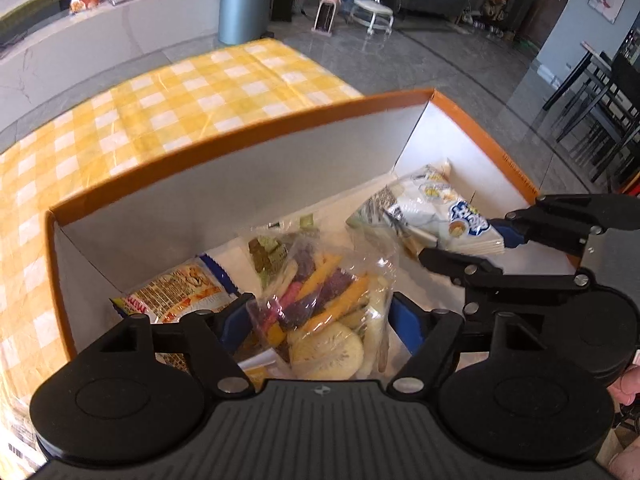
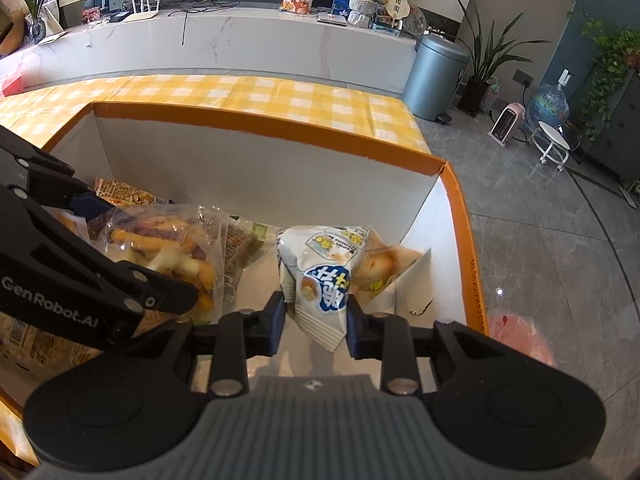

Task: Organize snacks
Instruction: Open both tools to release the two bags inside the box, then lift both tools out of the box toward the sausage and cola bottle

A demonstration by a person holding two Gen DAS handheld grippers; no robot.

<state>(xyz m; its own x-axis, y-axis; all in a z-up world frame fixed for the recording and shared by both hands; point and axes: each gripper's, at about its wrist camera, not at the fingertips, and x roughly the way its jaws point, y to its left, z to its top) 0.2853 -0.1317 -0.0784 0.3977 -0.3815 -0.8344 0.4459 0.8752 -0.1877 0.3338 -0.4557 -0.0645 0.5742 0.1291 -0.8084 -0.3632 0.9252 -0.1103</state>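
Inside the orange-rimmed white cardboard box (image 2: 456, 184), the right tongs (image 2: 316, 320) pinched the white crinkly snack packet (image 2: 324, 272); the left tongs (image 1: 320, 320) stood spread around the clear bag of colourful crisps (image 1: 324, 312). A corner-only pinch risked slipping.

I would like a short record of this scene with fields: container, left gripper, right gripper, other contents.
container: orange-rimmed white cardboard box on yellow checked tablecloth
left gripper: jaws around clear bag of mixed coloured snacks, grip uncertain
right gripper: shut on white snack packet with blue lettering
other contents: orange printed packet lying in box
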